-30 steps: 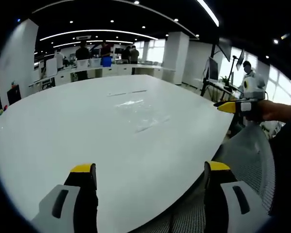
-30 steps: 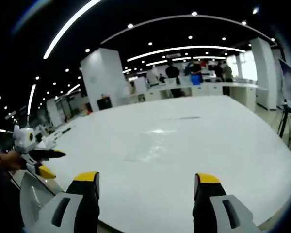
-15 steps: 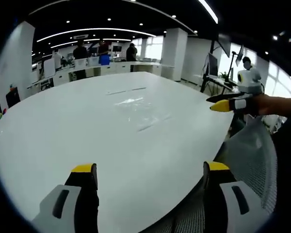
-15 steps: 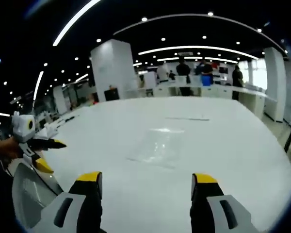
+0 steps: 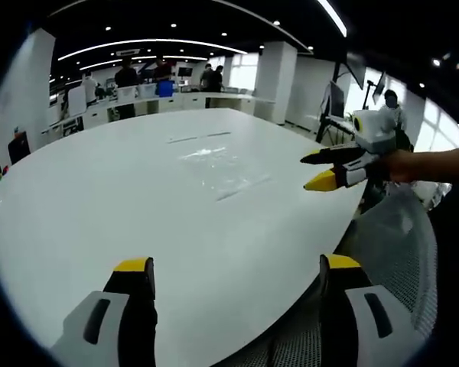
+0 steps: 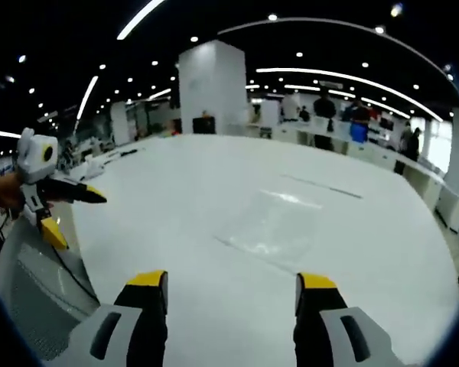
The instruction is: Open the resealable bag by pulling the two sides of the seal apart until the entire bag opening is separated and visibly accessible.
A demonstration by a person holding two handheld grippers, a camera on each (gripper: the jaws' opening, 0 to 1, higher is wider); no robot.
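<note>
- Left gripper view: left gripper (image 5: 229,275) jaws wide, holding nothing, over the table (image 5: 99,199) near edge. Bag (image 5: 223,170) lies flat mid-table, clear, outline faint. Right gripper (image 5: 315,170) enters from the right, jaws parted.
- Right gripper view: right gripper (image 6: 229,287) wide, empty. Bag (image 6: 275,228) just ahead; seal hard to make out. Left gripper (image 6: 69,210) at left, jaws apart.

Ceiling: dark, with long curved light strips (image 5: 145,44) and small round spotlights.
Columns: broad white pillars (image 6: 211,88).
Worktop: large, white, rounded (image 5: 99,199).
Chair: grey mesh back (image 5: 402,245) at the worktop's edge.
Windows: bright, far side (image 5: 245,75).
Far counters: white, people standing there (image 6: 325,107).
</note>
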